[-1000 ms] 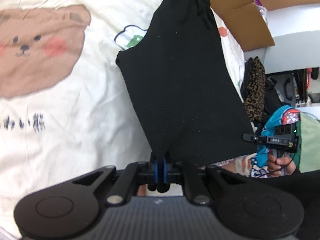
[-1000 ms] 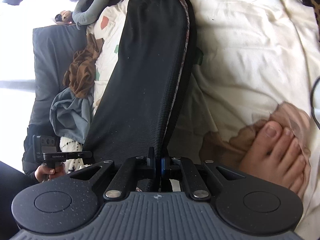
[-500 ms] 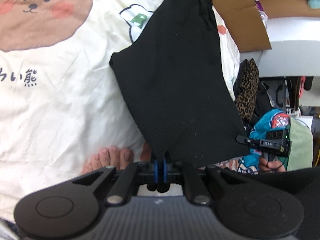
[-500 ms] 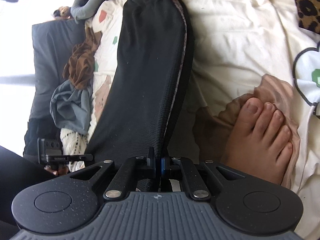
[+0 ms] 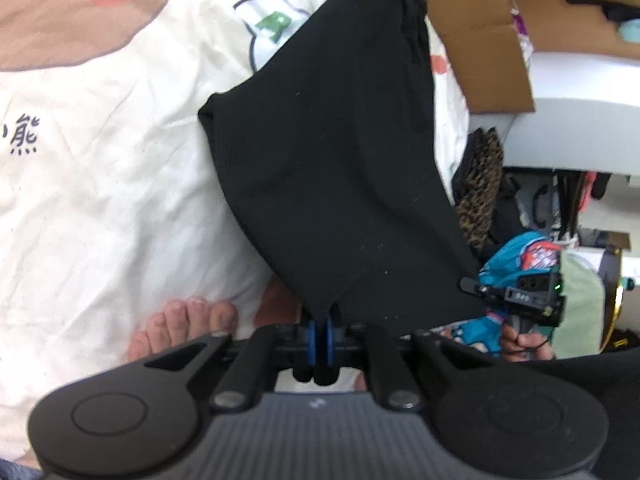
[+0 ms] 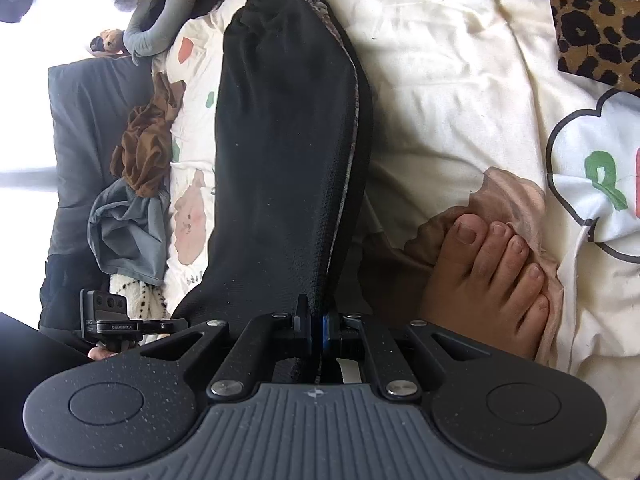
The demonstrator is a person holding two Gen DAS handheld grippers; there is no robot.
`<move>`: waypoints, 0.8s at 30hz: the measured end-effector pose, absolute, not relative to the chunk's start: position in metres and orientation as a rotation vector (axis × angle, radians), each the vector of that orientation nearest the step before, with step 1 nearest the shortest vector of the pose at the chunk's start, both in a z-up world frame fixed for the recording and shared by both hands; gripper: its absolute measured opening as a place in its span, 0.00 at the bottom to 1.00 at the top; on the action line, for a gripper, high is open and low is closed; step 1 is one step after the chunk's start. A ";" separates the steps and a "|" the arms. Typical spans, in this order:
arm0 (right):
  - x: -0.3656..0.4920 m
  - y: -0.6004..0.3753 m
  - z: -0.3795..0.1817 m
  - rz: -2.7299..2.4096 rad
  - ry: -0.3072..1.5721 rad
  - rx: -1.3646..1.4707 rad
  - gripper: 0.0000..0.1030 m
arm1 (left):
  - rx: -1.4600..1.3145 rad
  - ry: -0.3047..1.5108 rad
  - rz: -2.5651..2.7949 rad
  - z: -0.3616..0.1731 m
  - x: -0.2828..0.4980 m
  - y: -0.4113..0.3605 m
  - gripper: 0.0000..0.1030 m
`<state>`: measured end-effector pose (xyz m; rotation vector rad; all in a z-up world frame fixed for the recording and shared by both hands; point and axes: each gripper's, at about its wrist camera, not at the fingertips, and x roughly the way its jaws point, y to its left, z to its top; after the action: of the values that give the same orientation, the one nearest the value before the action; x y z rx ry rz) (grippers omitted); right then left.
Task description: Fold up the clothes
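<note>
A black garment (image 5: 336, 160) hangs stretched above a cream bedsheet (image 5: 100, 200), its far end resting on the bed. My left gripper (image 5: 320, 320) is shut on one near corner of its hem. In the right wrist view the same black garment (image 6: 280, 140) runs away from me, and my right gripper (image 6: 316, 320) is shut on its other near corner. Each gripper shows in the other's view: the right one (image 5: 520, 296) at the right, the left one (image 6: 112, 320) at the lower left.
The sheet carries a brown bear print (image 5: 72, 8). The person's bare toes (image 5: 184, 324) and foot (image 6: 492, 280) rest on it close to the grippers. A leopard-print cloth (image 6: 592, 20), brown and grey clothes (image 6: 136, 184) and a cardboard box (image 5: 480, 32) lie around the bed.
Both views have slid over the bed: the bear print has drifted up and out in the left view, and the person's toes have come into it. The foot has shifted left and up in the right view. Both grips are unchanged.
</note>
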<state>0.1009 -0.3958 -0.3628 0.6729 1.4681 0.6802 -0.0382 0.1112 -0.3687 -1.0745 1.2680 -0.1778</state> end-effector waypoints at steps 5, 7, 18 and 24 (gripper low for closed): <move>0.100 -0.393 -0.345 0.712 1.434 0.672 0.02 | -1.041 1.223 -0.223 -0.335 -0.045 0.118 0.05; 0.099 -0.392 -0.338 0.726 1.424 0.673 0.02 | -1.026 1.213 -0.238 -0.322 -0.047 0.118 0.05; 0.090 -0.394 -0.318 0.766 1.388 0.700 0.02 | -1.028 1.181 -0.233 -0.299 -0.045 0.115 0.05; 0.103 -0.396 -0.325 0.751 1.356 0.737 0.02 | -1.028 1.160 -0.217 -0.302 -0.021 0.116 0.05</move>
<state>0.1032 -0.3959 -0.3246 0.7371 1.3561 0.7508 -0.0210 0.1156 -0.3019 -1.0282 1.1603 -0.2167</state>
